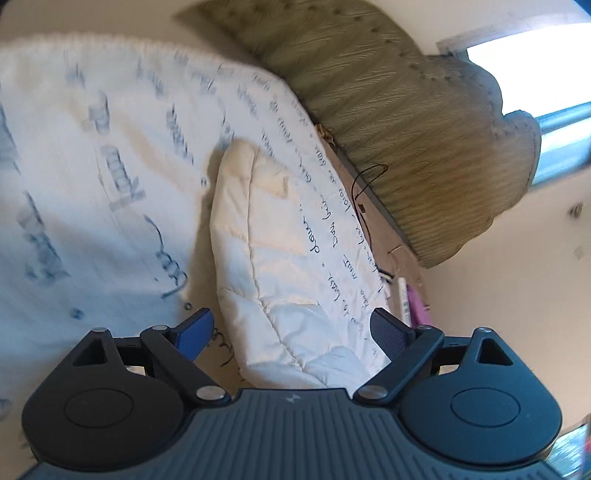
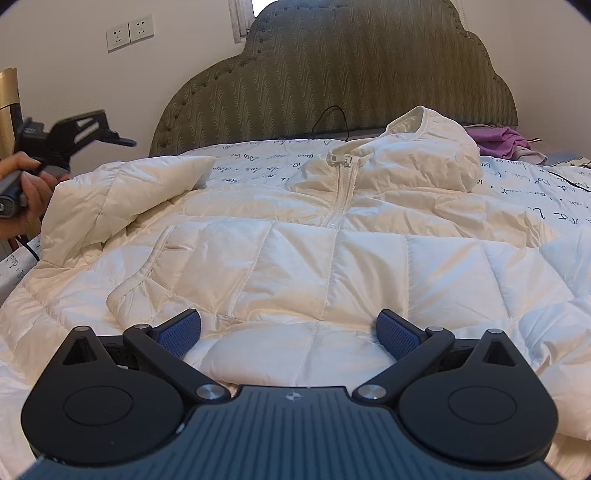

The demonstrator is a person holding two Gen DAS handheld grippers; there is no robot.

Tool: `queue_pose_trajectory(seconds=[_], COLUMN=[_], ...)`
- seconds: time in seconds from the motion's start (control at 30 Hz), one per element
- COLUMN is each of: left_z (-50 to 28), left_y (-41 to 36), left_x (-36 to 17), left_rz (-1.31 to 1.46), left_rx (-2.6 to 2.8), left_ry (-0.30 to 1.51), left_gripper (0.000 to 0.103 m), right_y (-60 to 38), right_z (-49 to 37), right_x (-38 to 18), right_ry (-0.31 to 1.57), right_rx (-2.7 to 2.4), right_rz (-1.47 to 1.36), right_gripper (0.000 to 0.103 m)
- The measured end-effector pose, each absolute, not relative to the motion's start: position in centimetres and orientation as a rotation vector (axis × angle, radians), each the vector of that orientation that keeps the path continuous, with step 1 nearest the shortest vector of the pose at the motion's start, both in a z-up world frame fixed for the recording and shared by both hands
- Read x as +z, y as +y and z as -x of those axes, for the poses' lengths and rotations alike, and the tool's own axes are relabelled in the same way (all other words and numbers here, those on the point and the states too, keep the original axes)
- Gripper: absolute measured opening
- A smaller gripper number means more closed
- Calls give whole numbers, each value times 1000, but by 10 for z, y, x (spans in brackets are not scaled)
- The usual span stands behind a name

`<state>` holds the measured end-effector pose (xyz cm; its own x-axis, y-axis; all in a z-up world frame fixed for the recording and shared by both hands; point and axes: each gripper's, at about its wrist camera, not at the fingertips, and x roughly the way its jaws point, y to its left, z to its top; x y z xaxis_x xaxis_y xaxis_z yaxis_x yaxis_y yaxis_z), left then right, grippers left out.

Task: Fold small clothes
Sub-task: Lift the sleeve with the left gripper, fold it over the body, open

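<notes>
A white quilted hooded jacket (image 2: 295,258) lies front up on the bed, zipped, with its hood (image 2: 436,147) toward the headboard. Its left sleeve (image 2: 122,192) lies angled toward the collar. My right gripper (image 2: 290,332) stands open low over the jacket's hem, its blue pads apart and clear of the fabric. In the left wrist view the sleeve (image 1: 266,240) runs away from my left gripper (image 1: 291,332), which is open, with the sleeve's near end between its spread fingers and no pad pressing on it. The left gripper (image 2: 74,136) also shows at the far left, held in a hand (image 2: 26,184).
A white bedsheet (image 1: 92,166) printed with blue handwriting covers the bed. A green padded headboard (image 2: 332,74) stands behind. Purple clothes (image 2: 498,142) lie at the back right. A black cable (image 2: 332,118) trails near the headboard. Wall sockets (image 2: 129,31) sit at the upper left.
</notes>
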<state>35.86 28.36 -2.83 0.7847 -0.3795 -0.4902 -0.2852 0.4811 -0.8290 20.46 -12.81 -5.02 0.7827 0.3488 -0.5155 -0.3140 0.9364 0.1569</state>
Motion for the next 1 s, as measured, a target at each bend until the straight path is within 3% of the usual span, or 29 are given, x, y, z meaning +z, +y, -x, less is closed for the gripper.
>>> queue_pose_trajectory(seconds=[0.1, 0.17, 0.23, 0.3, 0.5, 0.7, 0.83, 1.0], left_z=[-371, -377, -384, -386, -351, -288, -261, -245], left_y=[286, 288, 288, 283, 277, 324, 342, 291], left_x=[-49, -55, -56, -51, -3, 65, 94, 119], left_rz=[1182, 1224, 1214, 1150, 868, 708, 619, 428], left_rx=[-43, -30, -21, -12, 79, 299, 361, 272], left_ry=[653, 617, 622, 631, 510, 297, 268, 255], left_gripper=[91, 79, 29, 14, 11, 11, 11, 11], right_y=[-129, -130, -131, -131, -133, -133, -135, -137], right_z=[-205, -204, -205, -206, -206, -206, -207, -207], right_x=[-50, -50, -51, -51, -50, -50, -50, -49], right_ry=[564, 562, 565, 566, 566, 568, 568, 573], right_rx=[356, 357, 357, 357, 360, 358, 359, 365], right_rz=[-70, -79, -89, -92, -107, -112, -119, -136], right_gripper=[103, 103, 103, 103, 103, 103, 103, 103])
